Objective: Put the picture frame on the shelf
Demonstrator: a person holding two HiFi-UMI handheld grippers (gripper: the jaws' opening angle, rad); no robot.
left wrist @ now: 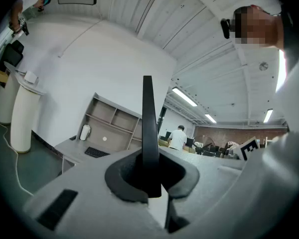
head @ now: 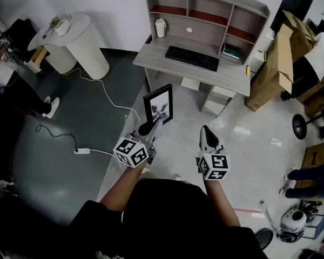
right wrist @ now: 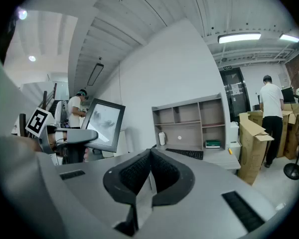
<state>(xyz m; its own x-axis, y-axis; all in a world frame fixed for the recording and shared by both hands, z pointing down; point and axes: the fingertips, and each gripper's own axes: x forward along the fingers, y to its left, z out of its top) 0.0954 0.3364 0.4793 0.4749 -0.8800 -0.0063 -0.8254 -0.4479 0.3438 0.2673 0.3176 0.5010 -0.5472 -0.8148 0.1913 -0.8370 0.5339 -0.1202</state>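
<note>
A black picture frame (head: pixel 159 104) with a grey print stands upright in my left gripper (head: pixel 149 127), which is shut on its lower edge. In the left gripper view the picture frame (left wrist: pixel 149 133) shows edge-on, a thin black strip pinched between the jaws. In the right gripper view the picture frame (right wrist: pixel 103 124) shows to the left, held up in the air. My right gripper (head: pixel 207 135) is shut with nothing in it, level with the left one. The grey desk with its shelf unit (head: pixel 205 9) stands ahead, some way off.
On the desk top (head: pixel 235 75) lie a black keyboard (head: pixel 193 58) and a white cup (head: pixel 160 28); a green book (head: pixel 232 51) sits in a shelf bay. Cardboard boxes (head: pixel 281 63) stand right of the desk. A white cable and power strip (head: pixel 82 151) cross the floor at left. People stand around.
</note>
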